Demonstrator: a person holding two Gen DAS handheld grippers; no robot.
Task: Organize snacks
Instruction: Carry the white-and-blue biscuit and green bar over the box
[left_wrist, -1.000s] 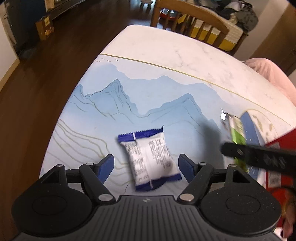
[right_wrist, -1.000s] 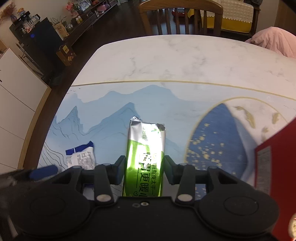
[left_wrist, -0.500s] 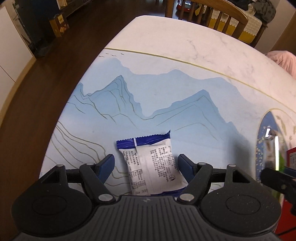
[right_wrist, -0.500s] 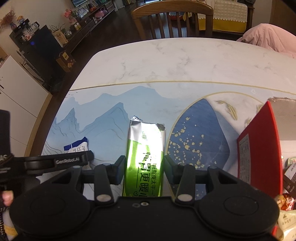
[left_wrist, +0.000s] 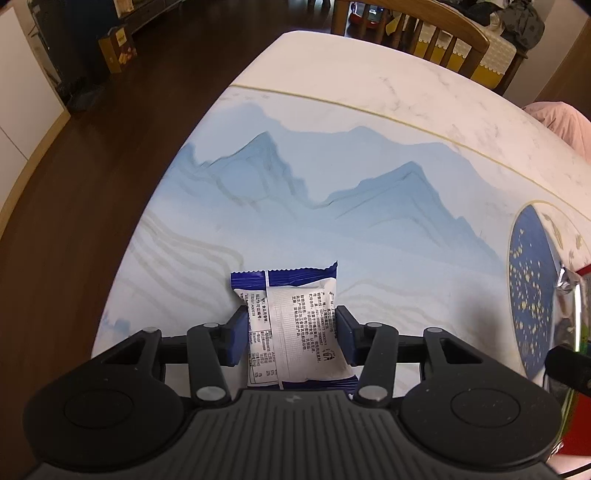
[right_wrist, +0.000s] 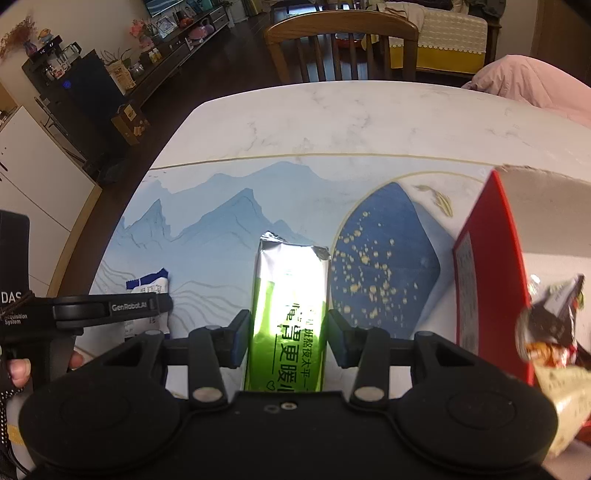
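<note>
A white and blue snack packet (left_wrist: 291, 325) sits between the fingers of my left gripper (left_wrist: 290, 332), which has closed on its sides over the table mat. It also shows in the right wrist view (right_wrist: 147, 291), partly behind the left gripper (right_wrist: 110, 308). My right gripper (right_wrist: 286, 338) is shut on a long green and silver snack pack (right_wrist: 288, 314) and holds it above the mat. That pack's silver end shows at the right edge of the left wrist view (left_wrist: 570, 306).
A red box (right_wrist: 487, 288) stands at the right with several wrapped snacks (right_wrist: 554, 332) in front of it. The blue mountain-print mat (left_wrist: 332, 206) covers a white marble table (right_wrist: 351, 118). A wooden chair (right_wrist: 340, 48) stands at the far edge. Dark floor lies to the left.
My left gripper moved forward around the blue and white packet and closed on it. My right gripper carried the green pack to the right, toward the red box.
</note>
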